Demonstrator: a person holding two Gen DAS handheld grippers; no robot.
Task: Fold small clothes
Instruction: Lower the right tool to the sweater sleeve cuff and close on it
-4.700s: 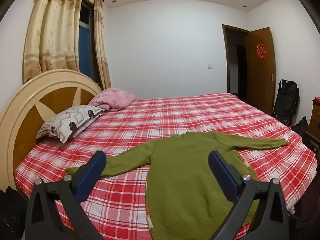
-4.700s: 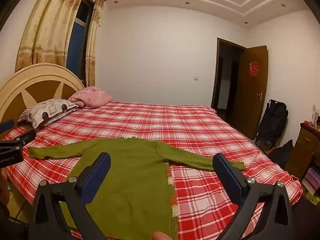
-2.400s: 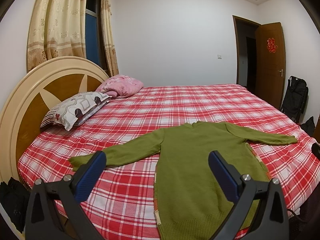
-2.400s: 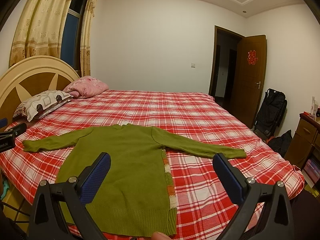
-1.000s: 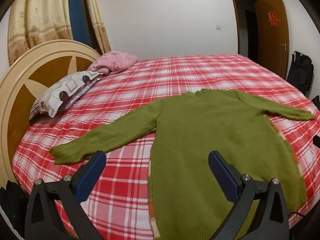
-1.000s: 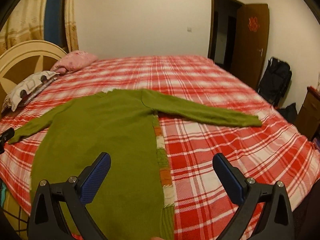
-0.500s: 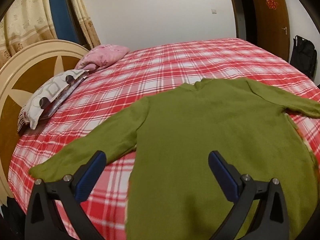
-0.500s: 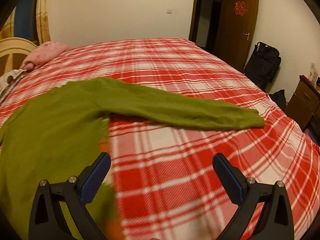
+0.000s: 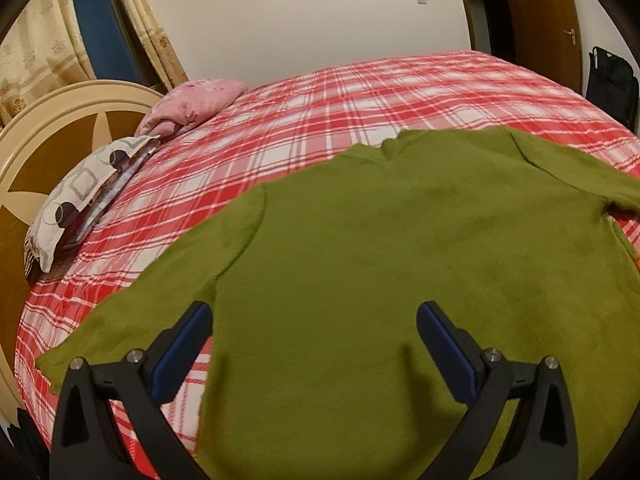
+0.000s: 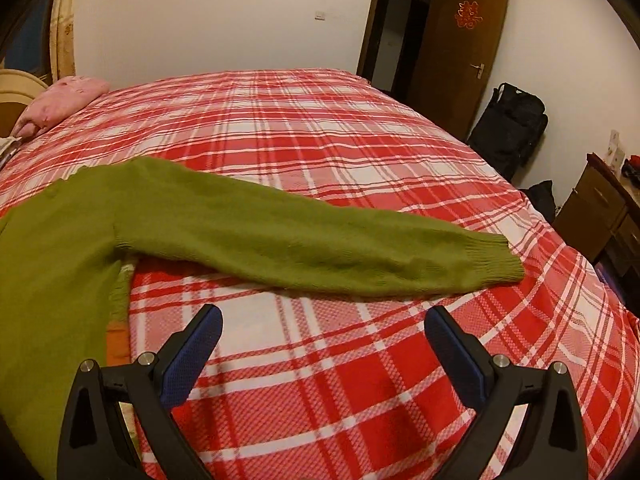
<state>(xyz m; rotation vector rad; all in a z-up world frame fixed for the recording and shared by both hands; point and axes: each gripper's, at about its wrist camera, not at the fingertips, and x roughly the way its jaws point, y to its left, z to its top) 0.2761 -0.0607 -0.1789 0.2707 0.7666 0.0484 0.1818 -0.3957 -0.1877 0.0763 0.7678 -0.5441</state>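
**Sweater sleeve lying crosswise ahead of the right tongs**

The olive-green knitted long-sleeved sweater (image 9: 420, 248) is lying flat on the bed with the red-and-white plaid cover (image 10: 360, 128), neckline pointing toward the far wall and both sleeves spread out sideways. Its right sleeve (image 10: 320, 248) is running its long axis across the view, from the sweater's body out to a ribbed cuff (image 10: 496, 260), and is sitting just beyond the right tongs (image 10: 324, 344). These are gaping wide with nothing between the blue pads, hovering over bare plaid; they look the nearer pair for that sleeve. The left tongs (image 9: 314, 340) are equally wide apart and empty, poised over the sweater's lower body, with the left sleeve (image 9: 160, 288) trailing off beside them.

The sweater's hem is being cut off by the frame and the tongs' black arms. Whether either pair is touching the fabric or the cover is hard to make out. A strip of pale and orange material (image 10: 118, 304) is peeking out at the sweater's side edge, unclear in kind.
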